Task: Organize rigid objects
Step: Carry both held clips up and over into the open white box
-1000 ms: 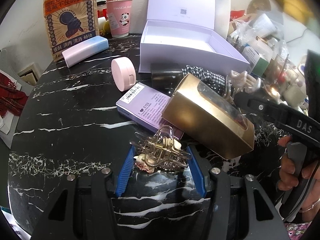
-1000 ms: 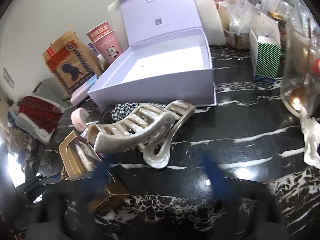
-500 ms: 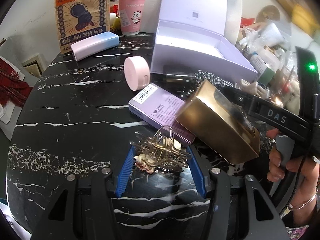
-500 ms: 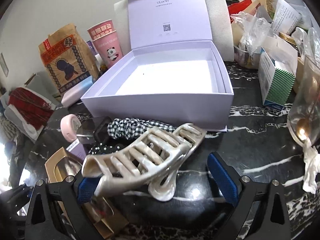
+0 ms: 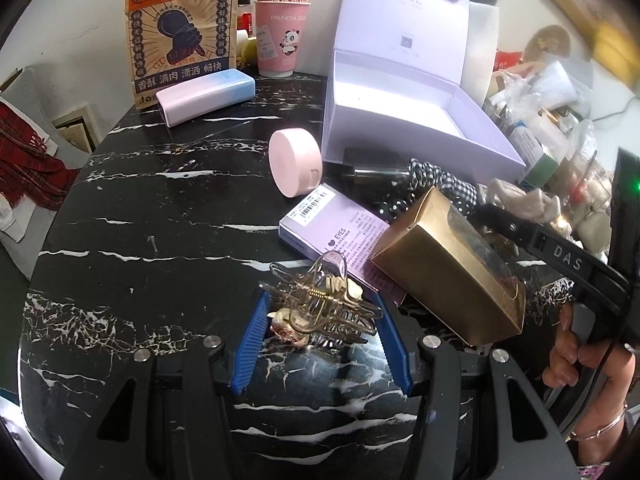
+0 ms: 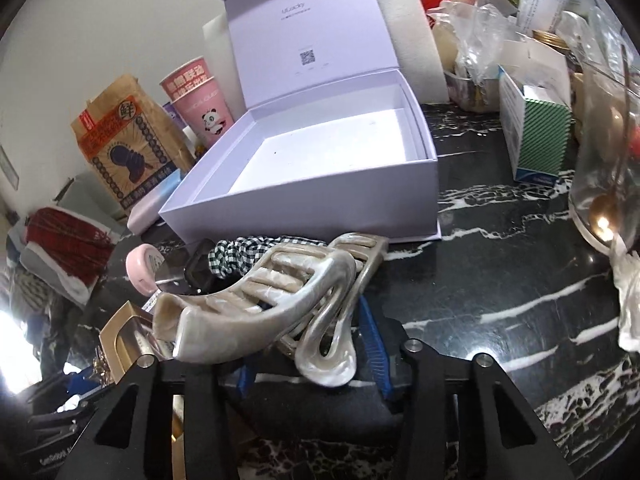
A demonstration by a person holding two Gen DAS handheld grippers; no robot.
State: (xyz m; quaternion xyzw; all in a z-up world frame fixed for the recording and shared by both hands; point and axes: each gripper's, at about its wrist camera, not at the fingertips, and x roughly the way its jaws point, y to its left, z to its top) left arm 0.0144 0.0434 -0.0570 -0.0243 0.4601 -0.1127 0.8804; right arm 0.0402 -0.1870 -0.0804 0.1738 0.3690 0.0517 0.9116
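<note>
Jaws of left gripper [image 5: 322, 316] clamped on gold wire hair claw [image 5: 320, 308], low over black marble tabletop [image 5: 160, 240]; right gripper [image 6: 308, 344] jaws pinching big pearly hair claw [image 6: 264, 300]. Lavender box [image 6: 320, 160] lid up, nothing inside. Checkered scrunchie [image 6: 240, 252], pink round case [image 5: 294, 168], gold carton [image 5: 448, 276], purple flat box [image 5: 332, 232] crowd space before it

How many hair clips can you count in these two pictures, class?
2. A gold wire hair clip sits in the left gripper; a pearly hair clip in the right gripper. Clutter may hide others.
</note>
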